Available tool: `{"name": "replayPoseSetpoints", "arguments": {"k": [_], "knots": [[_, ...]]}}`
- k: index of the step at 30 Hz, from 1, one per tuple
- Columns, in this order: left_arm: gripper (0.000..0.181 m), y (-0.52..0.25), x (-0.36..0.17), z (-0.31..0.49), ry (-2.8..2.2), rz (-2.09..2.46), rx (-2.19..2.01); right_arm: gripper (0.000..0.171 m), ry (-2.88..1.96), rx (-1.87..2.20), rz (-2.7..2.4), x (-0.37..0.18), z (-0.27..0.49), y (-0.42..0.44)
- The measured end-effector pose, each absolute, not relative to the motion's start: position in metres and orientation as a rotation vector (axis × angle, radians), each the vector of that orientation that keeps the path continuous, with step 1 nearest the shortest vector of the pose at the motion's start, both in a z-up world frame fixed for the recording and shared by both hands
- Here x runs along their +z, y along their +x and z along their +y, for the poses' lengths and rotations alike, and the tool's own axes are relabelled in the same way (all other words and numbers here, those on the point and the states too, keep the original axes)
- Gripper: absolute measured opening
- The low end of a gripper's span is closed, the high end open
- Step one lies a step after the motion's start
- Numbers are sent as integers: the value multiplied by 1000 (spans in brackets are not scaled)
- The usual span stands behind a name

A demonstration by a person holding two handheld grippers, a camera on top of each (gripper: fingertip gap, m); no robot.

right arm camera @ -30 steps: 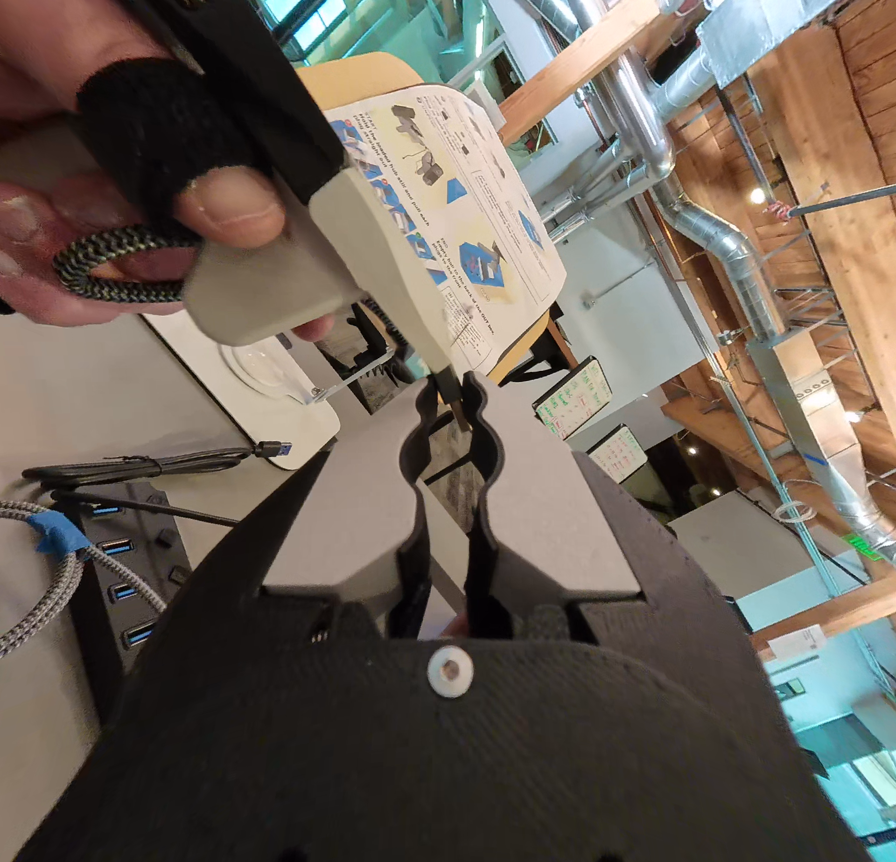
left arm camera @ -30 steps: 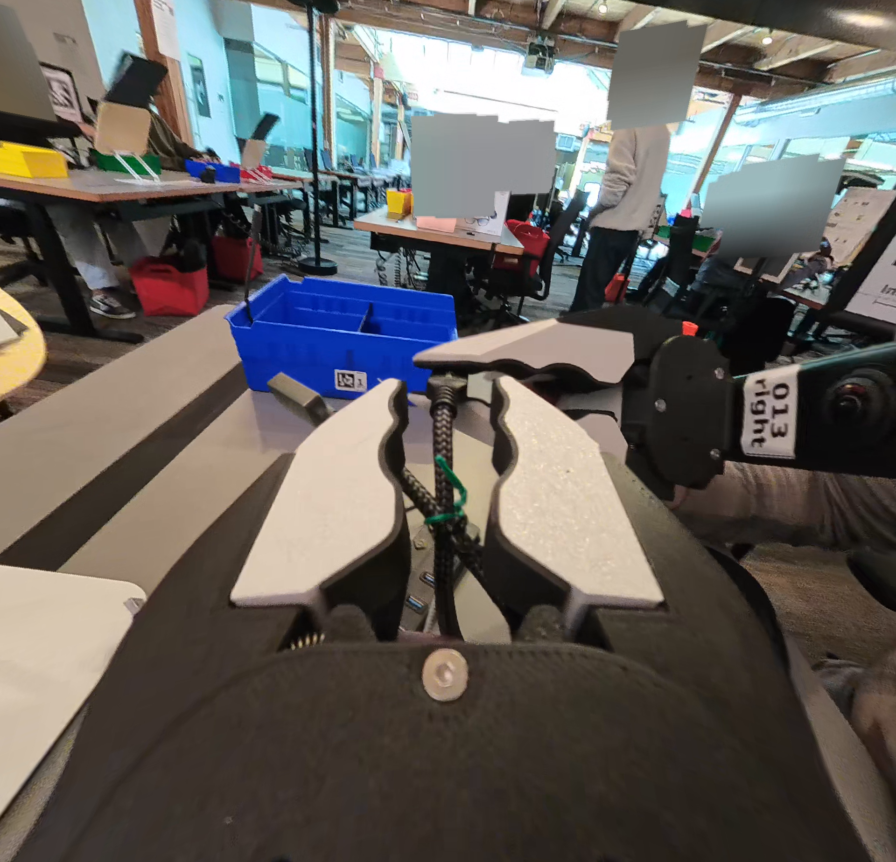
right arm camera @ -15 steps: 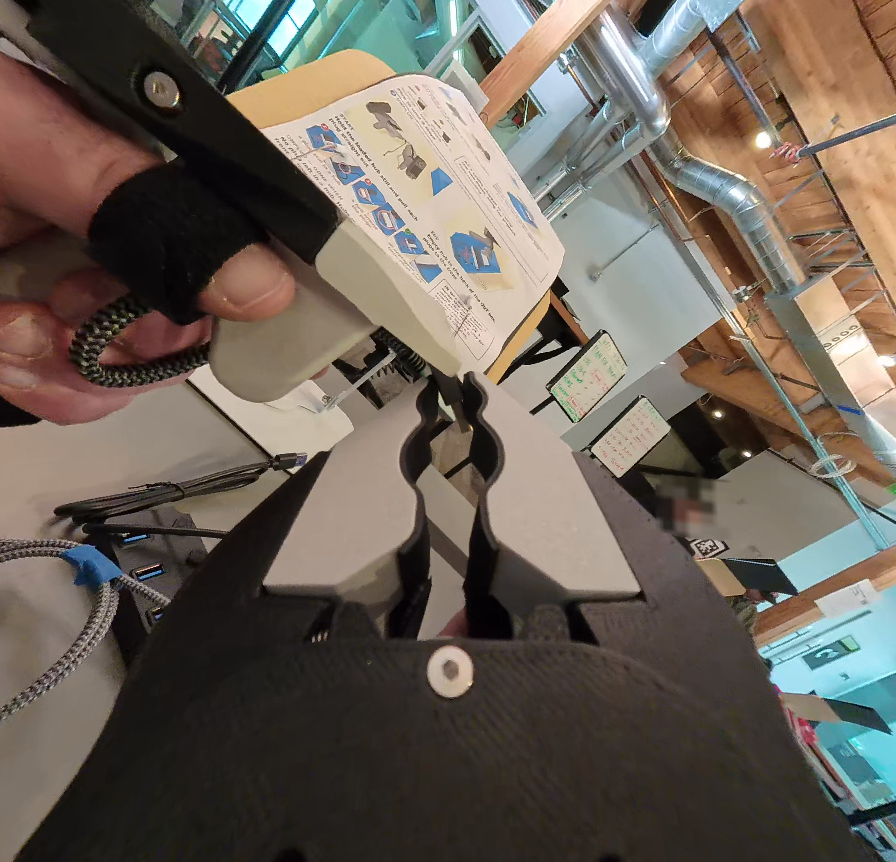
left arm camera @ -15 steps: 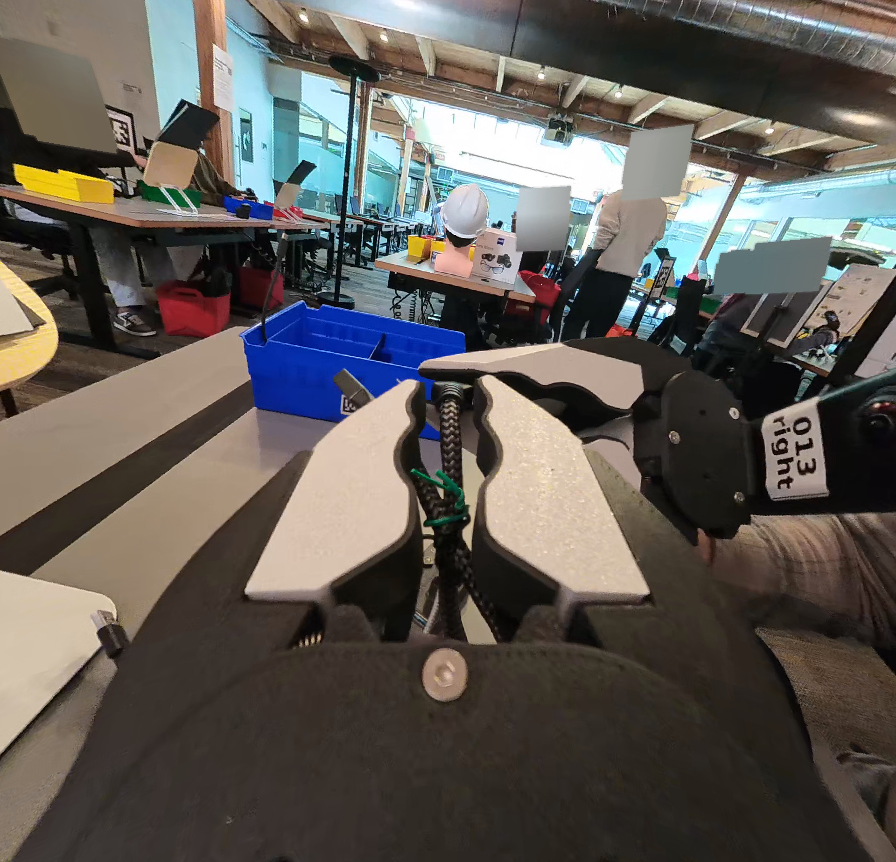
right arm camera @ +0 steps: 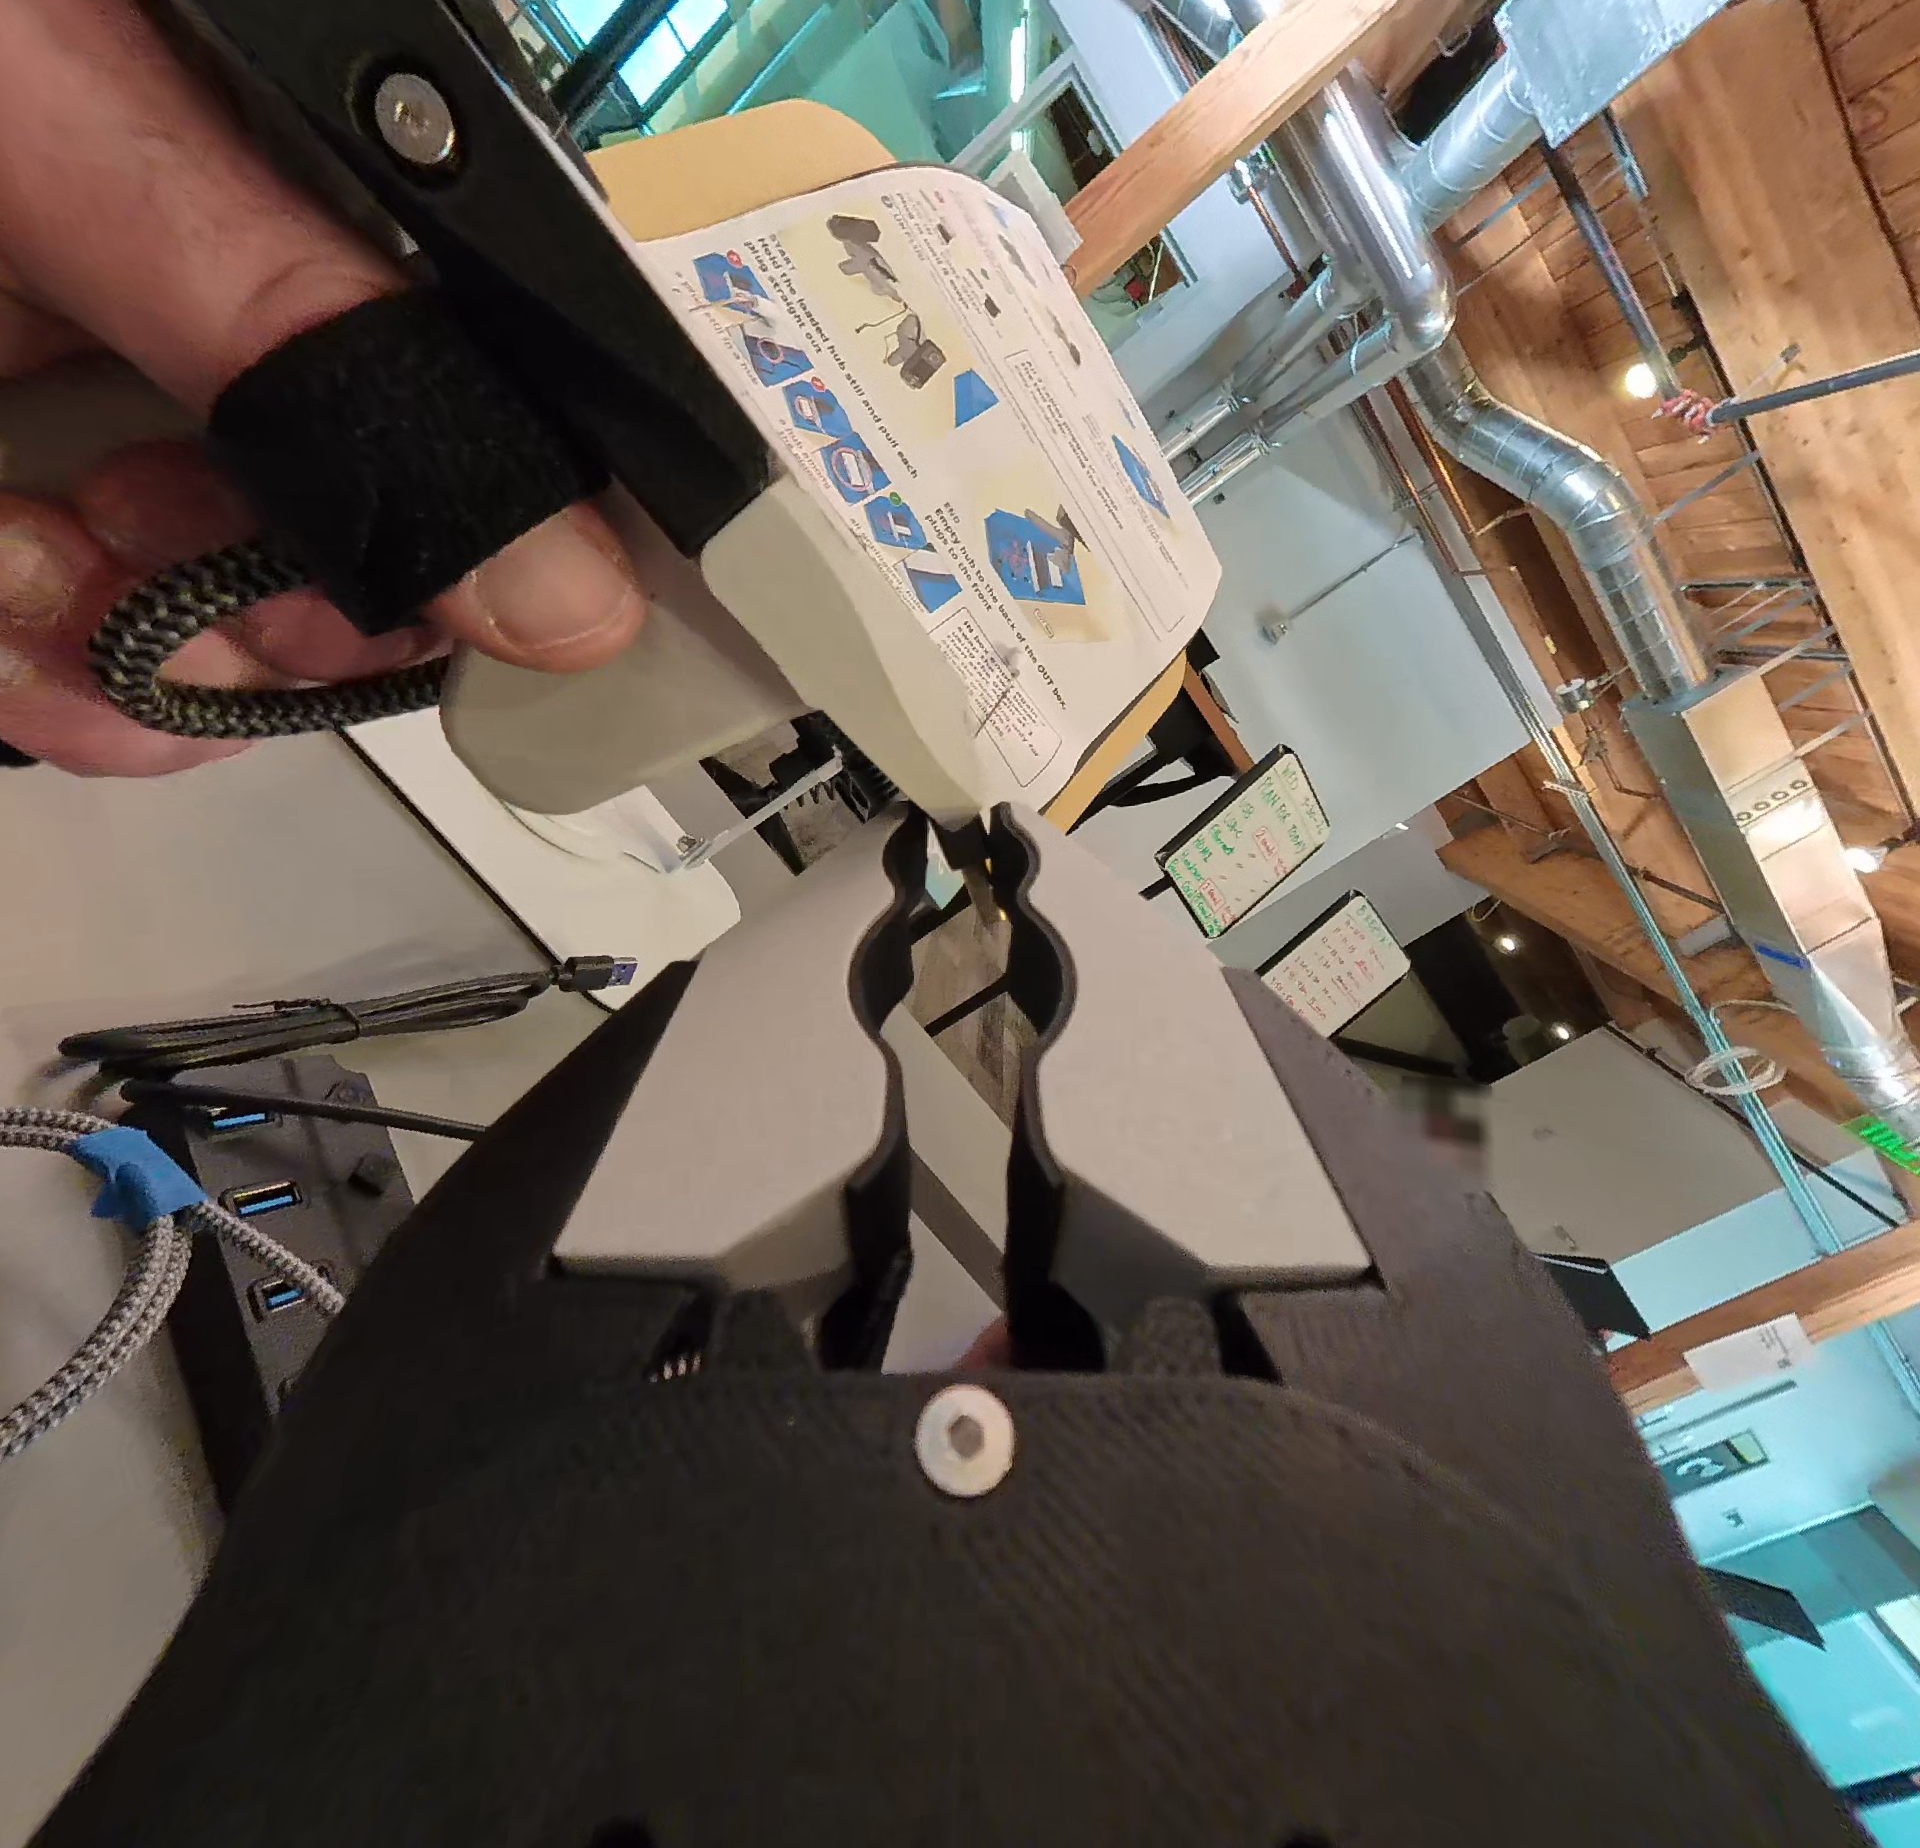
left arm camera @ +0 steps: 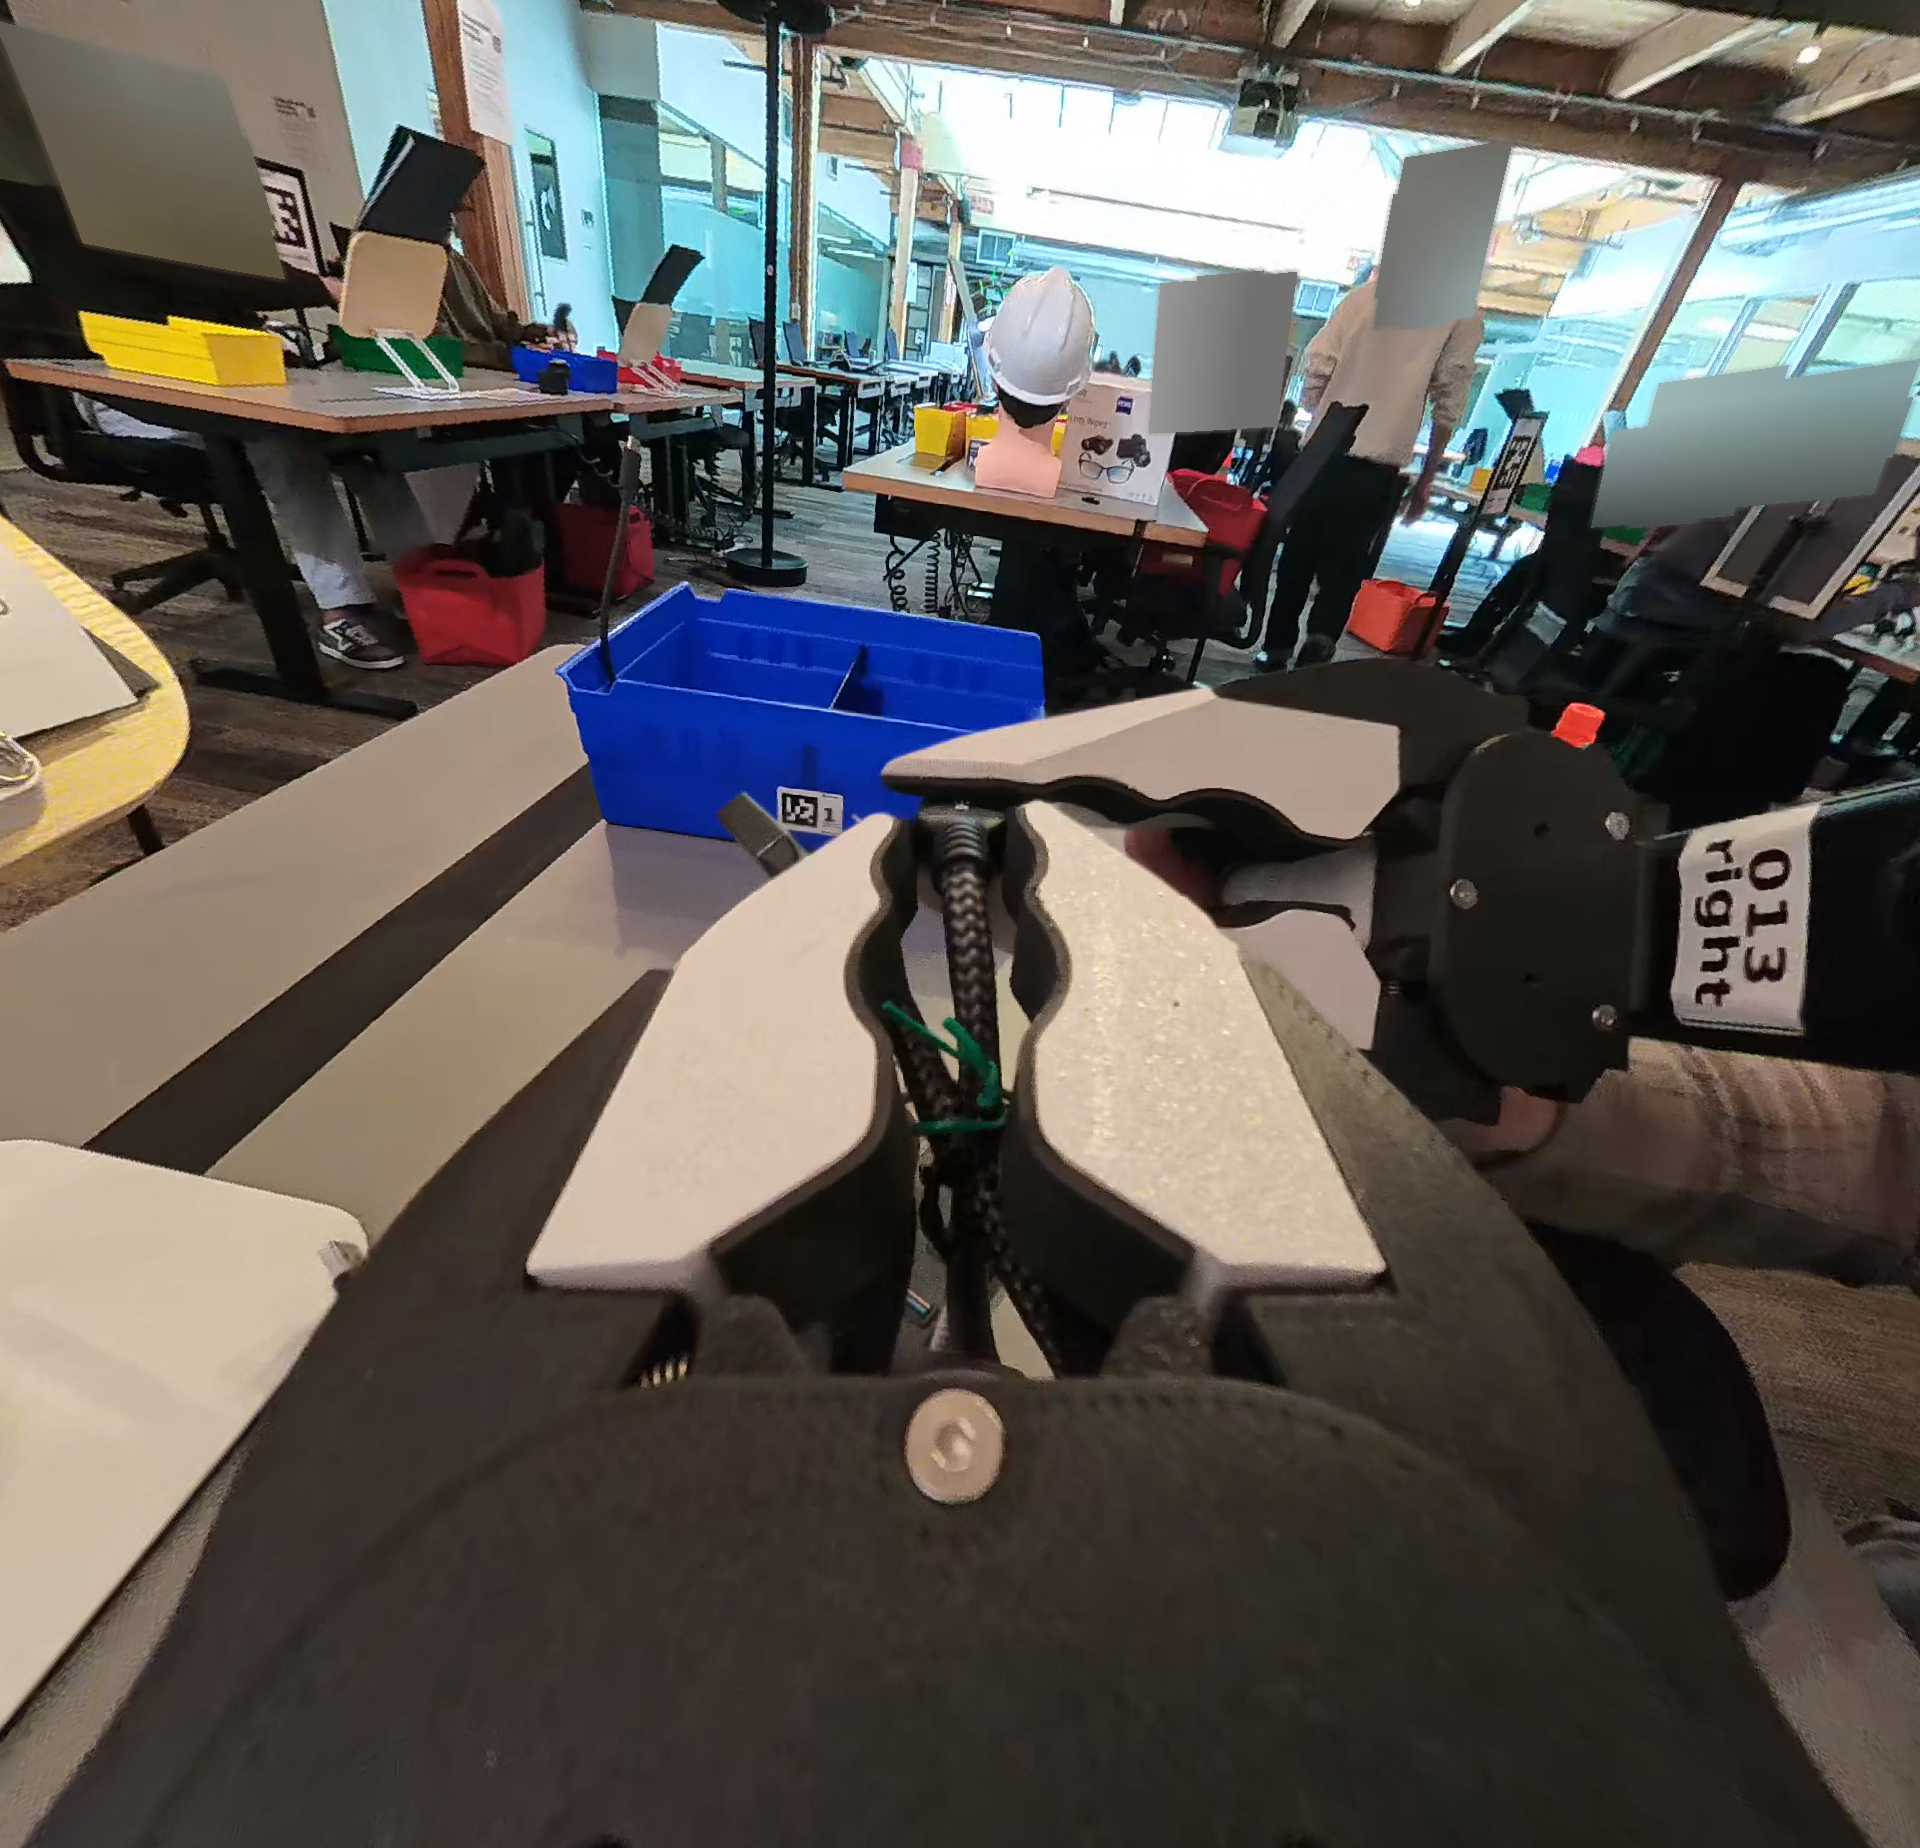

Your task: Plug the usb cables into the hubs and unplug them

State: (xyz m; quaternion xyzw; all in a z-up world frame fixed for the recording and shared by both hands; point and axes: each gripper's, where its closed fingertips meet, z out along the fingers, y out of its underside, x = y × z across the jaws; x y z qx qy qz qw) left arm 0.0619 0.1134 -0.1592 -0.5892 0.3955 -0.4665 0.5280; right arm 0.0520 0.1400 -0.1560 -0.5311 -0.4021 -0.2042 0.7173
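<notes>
A black braided usb cable (left arm camera: 966, 951) runs up between the left gripper (left arm camera: 958, 842) fingers, bundled with a green twist tie (left arm camera: 961, 1076); its plug sits at the fingertips. Down-left of the right gripper (right arm camera: 956, 842), a black hub (right arm camera: 281, 1237) with blue ports lies beside a grey braided cable (right arm camera: 125, 1289) and a thin black cable (right arm camera: 416, 1003), unplugged.
</notes>
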Motion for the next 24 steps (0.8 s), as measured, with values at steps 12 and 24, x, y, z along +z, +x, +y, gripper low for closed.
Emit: {"name": "replayPoseSetpoints", "arguments": {"k": [12,24], "knots": [[16,59,-167,110,-1461,1054,-1089,8,-1028,-637,-1135,-160,136,49],[35,46,-158,98,-1395,1238,-939,7,-1101,-515,-977,-148,136,62]]}}
